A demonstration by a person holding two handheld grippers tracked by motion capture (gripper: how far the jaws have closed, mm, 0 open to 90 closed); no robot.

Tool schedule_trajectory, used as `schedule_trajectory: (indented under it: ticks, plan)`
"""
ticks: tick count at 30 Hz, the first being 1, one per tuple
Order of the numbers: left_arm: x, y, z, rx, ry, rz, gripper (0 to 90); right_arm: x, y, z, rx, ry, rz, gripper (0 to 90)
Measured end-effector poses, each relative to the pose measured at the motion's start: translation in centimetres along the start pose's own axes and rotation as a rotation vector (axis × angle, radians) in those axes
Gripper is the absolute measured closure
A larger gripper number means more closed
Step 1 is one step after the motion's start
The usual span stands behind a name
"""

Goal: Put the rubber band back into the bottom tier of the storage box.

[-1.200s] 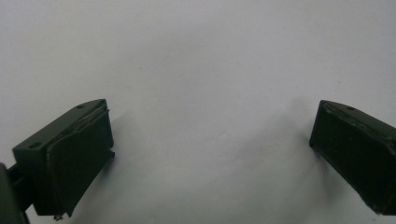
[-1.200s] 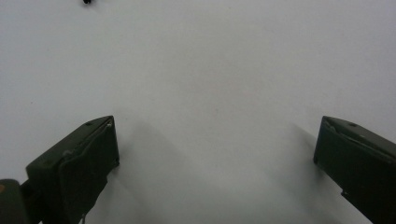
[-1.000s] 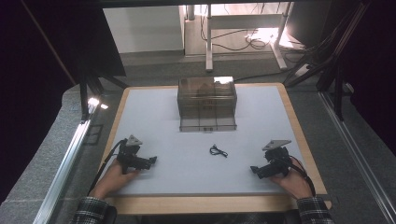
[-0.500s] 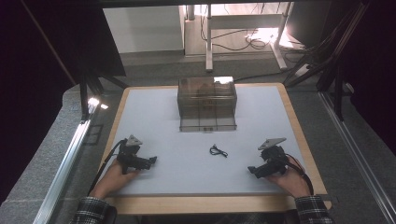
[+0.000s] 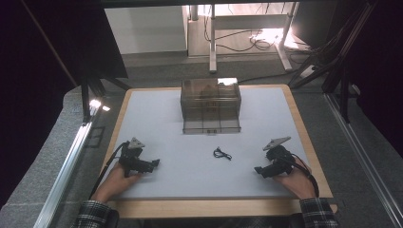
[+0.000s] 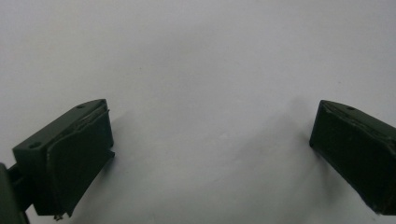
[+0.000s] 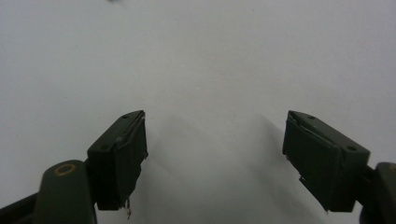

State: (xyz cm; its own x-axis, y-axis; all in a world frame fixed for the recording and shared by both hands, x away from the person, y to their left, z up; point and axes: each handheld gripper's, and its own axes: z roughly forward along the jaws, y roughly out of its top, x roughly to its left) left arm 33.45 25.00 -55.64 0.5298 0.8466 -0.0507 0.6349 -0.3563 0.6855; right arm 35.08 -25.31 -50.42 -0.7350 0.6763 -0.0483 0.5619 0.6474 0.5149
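Note:
A small black looped item [image 5: 222,154], thin like a wire or hair tie, lies on the white table mat [image 5: 190,142] a little right of centre. Behind it stands a smoky clear plastic drawer box [image 5: 211,105]. My left gripper [image 5: 154,164] rests at the front left, held by a hand, jaws pointing right. In the left gripper view its jaws stand wide apart over bare mat, so the left gripper [image 6: 212,154] is open. My right gripper [image 5: 258,170] sits at the front right, pointing left. The right gripper [image 7: 215,154] is open too, with nothing between its jaws.
The mat lies on a wooden table [image 5: 218,206] whose edge runs along the front. A metal rail [image 5: 71,161] flanks the left side. Desk legs and cables [image 5: 247,42] stand on the floor beyond the table. Plaid sleeves [image 5: 95,217] enter from below.
The right gripper has shifted slightly left and toward the front. The left gripper and the small black item have stayed put.

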Motion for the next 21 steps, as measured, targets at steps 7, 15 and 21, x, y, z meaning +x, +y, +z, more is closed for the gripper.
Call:
schedule_trajectory:
  ticks: [7,15,21]
  plan:
    - [0.0,0.0,0.0,0.0,0.0,0.0,0.0,0.0,0.7,-0.1,0.018,0.016,0.008,26.5]
    - [0.0,0.0,0.0,0.0,0.0,0.0,0.0,-0.3,1.5,-0.4,0.031,0.043,0.033,31.3]
    - [0.0,0.0,0.0,0.0,0.0,0.0,0.0,-0.2,2.4,-0.3,0.049,0.057,0.031,35.7]
